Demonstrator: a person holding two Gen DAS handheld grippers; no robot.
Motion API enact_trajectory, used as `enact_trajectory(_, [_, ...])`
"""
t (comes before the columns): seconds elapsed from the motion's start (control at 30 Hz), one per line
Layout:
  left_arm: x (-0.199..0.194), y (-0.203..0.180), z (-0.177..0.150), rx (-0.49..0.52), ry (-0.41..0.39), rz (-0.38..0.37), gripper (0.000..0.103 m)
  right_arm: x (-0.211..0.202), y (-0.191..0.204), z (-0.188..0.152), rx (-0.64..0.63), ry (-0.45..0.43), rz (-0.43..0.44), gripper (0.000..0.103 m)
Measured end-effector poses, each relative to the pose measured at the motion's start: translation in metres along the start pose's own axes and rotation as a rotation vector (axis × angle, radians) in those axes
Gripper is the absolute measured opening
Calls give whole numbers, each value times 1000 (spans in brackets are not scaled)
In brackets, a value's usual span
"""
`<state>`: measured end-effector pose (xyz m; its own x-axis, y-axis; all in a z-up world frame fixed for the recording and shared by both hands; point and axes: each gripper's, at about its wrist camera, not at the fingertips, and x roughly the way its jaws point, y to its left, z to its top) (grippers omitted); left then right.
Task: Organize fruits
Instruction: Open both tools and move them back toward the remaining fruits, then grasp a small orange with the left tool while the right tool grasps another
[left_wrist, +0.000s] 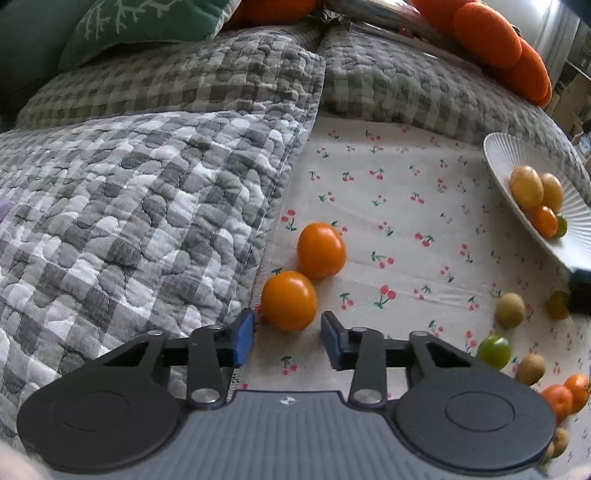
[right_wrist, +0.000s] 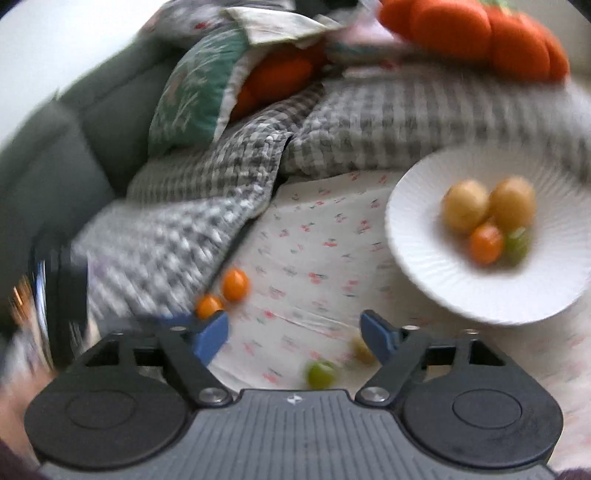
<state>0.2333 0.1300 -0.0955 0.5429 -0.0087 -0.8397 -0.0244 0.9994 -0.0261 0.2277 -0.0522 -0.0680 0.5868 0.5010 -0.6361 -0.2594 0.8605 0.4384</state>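
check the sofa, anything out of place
Yes: loose fruit lies on the cherry-print cloth instead of in the white plate, including two orange fruits against the checkered quilt. Nothing looks spilled or damaged.

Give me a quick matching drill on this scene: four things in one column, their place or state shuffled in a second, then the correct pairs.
Things
1. white plate
2. nearer orange fruit
3. green fruit
4. checked quilt

Place or state
A. loose on the cherry-print cloth, right of the left gripper
B. holds four fruits
C. between the left gripper's open jaws
D. bunched along the cloth's left edge

Pairs: 1-B, 2-C, 3-A, 4-D
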Motion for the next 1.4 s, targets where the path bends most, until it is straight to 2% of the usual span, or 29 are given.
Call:
enact_trajectory(0.07, [-1, 2, -1, -2, -14, -10, 19, 18, 9, 5, 11, -2, 18, 64])
enact_trajectory(0.17, [-2, 8, -1, -27, -27, -19, 18, 43, 25, 10, -35, 7, 20, 57])
enact_trajectory(0.27, [-2, 14, 0, -52, -29, -36, 18, 64, 36, 15, -60, 25, 35, 52])
enact_trajectory(0.4, [-3, 14, -4, -35, -40, -40, 20, 89, 47, 18, -95, 48, 45, 47])
enact_trajectory(0.67, [-2, 15, -2, -40, -46, -36, 23, 124, 53, 9, -132, 112, 17, 35])
enact_trajectory(0.77, [1, 13, 0, -36, -46, -28, 23, 127, 56, 6, -151, 114, -3, 29])
enact_trajectory(0.97, [7, 10, 4, -38, -48, -17, 23, 125, 57, 6, -174, 102, -31, 28])
enact_trajectory(1.4, [13, 3, 11, -24, -54, 11, 20, 76, 37, 0, -173, 66, -57, 28])
